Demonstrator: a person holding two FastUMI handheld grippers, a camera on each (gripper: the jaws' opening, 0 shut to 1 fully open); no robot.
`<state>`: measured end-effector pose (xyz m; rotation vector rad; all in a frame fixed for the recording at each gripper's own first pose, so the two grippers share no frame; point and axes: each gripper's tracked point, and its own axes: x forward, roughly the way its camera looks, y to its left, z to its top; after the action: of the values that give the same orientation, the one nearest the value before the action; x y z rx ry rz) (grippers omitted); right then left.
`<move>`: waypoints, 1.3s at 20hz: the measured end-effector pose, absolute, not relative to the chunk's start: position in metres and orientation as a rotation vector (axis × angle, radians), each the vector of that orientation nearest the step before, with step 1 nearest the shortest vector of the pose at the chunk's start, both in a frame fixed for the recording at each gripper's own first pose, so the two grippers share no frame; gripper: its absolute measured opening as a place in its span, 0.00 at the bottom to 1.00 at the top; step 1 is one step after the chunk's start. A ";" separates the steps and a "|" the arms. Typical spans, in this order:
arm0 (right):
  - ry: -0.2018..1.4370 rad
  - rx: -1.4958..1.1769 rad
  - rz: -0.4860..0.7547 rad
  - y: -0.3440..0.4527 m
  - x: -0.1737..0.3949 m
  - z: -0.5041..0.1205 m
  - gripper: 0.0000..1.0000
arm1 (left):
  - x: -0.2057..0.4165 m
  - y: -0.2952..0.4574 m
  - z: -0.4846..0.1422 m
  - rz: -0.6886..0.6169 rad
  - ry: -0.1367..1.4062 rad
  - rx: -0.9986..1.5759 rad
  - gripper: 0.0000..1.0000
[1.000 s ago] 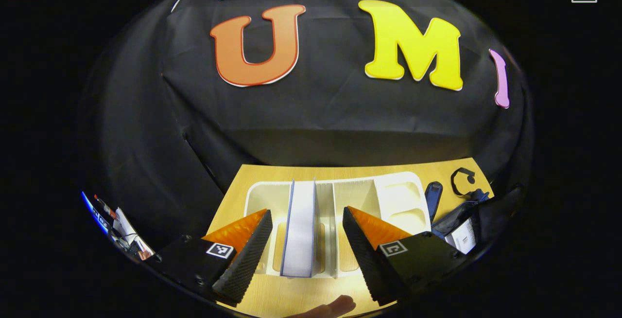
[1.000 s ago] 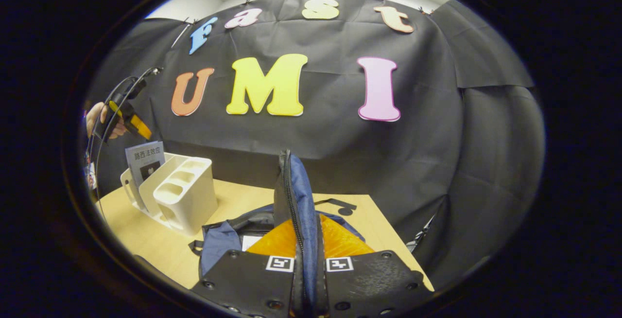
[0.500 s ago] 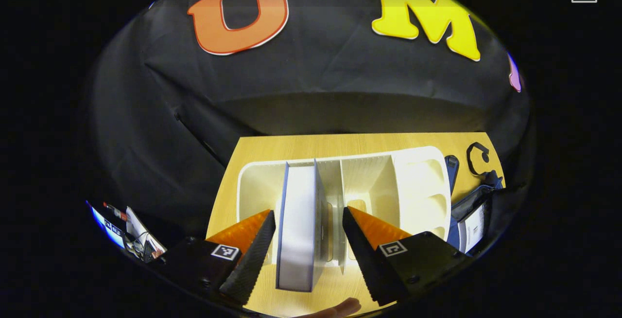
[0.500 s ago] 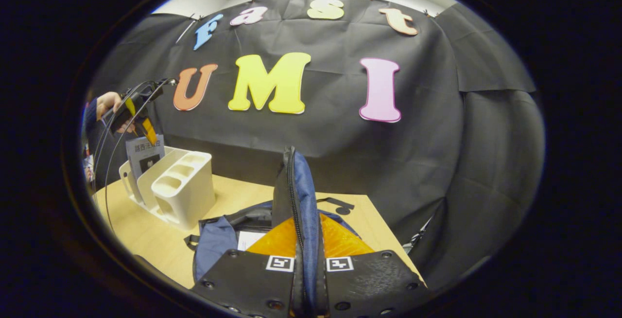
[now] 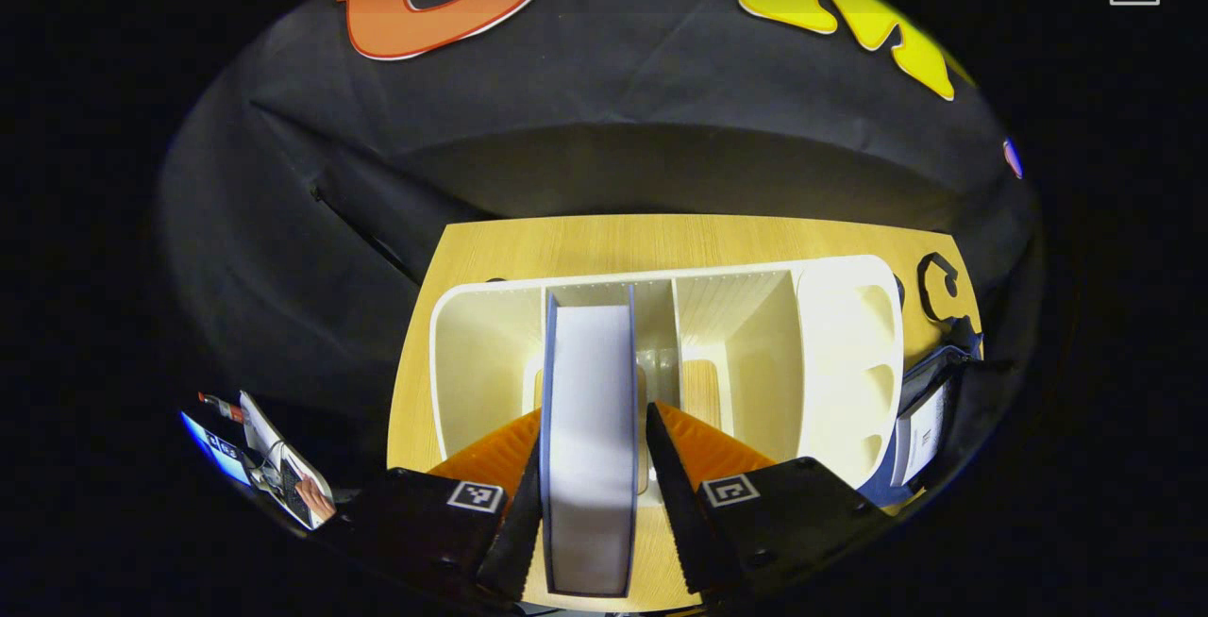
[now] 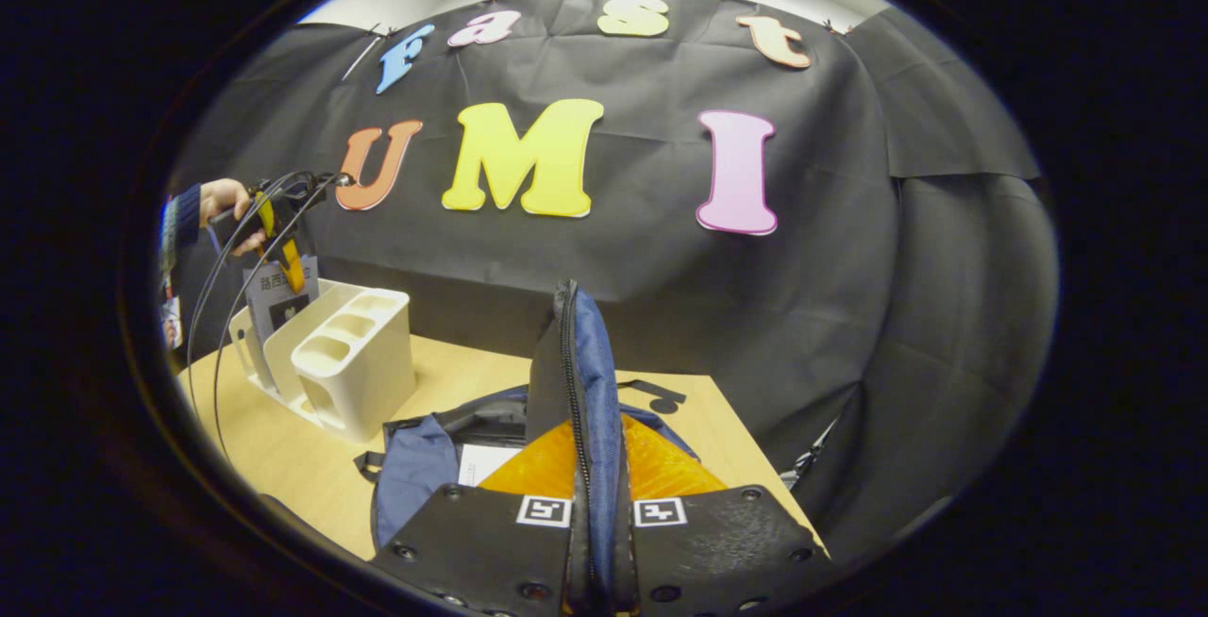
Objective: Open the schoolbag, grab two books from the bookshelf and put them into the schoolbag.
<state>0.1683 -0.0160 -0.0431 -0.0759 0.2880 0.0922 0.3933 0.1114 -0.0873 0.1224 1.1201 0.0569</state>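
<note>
Fingers of the left gripper (image 5: pixel 593 504) straddled a book (image 5: pixel 592 428) that stood upright in the cream bookshelf (image 5: pixel 840 353), one finger on each cover; the jaws sat narrow and close against the book, though whether both pads actually pressed on it could not be told from the left gripper view. The book stood in the second compartment from the bookshelf's left end, its white page edges facing up toward the camera, with compartments on both sides of it holding nothing. The bookshelf rested on the wooden desk (image 5: pixel 528 249), and past its right end lay the blue schoolbag (image 5: pixel 930 409), with something white showing at its opening. In the right gripper view, the right gripper (image 6: pixel 593 466) was closed tight on a raised edge of the schoolbag (image 6: pixel 415 466), a flap of blue fabric with a zipper running up it, pinched between both fingers and held standing above the bag's body. The bag lay on the desk (image 6: pixel 283 447) with its mouth open and a white sheet or book visible inside. Farther off to the left, a hand (image 6: pixel 226 207) held the left gripper (image 6: pixel 288 263) down over the book (image 6: pixel 274 291) in the bookshelf (image 6: pixel 354 367).
</note>
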 end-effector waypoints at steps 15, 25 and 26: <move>0.299 -0.063 0.096 -0.009 0.165 -0.055 0.10 | 0.347 0.099 -0.093 0.126 1.169 0.027 0.47; 0.308 -0.050 0.116 0.004 0.170 -0.062 0.10 | 0.258 0.113 -0.048 0.124 1.095 -0.143 0.47; 0.302 -0.051 0.108 0.001 0.170 -0.061 0.09 | 0.246 0.113 -0.048 0.108 1.077 -0.182 0.47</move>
<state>0.1698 0.0011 -0.0614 -0.0514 0.3019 0.1083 0.2461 0.1130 -0.0479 -0.1819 1.0771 0.1082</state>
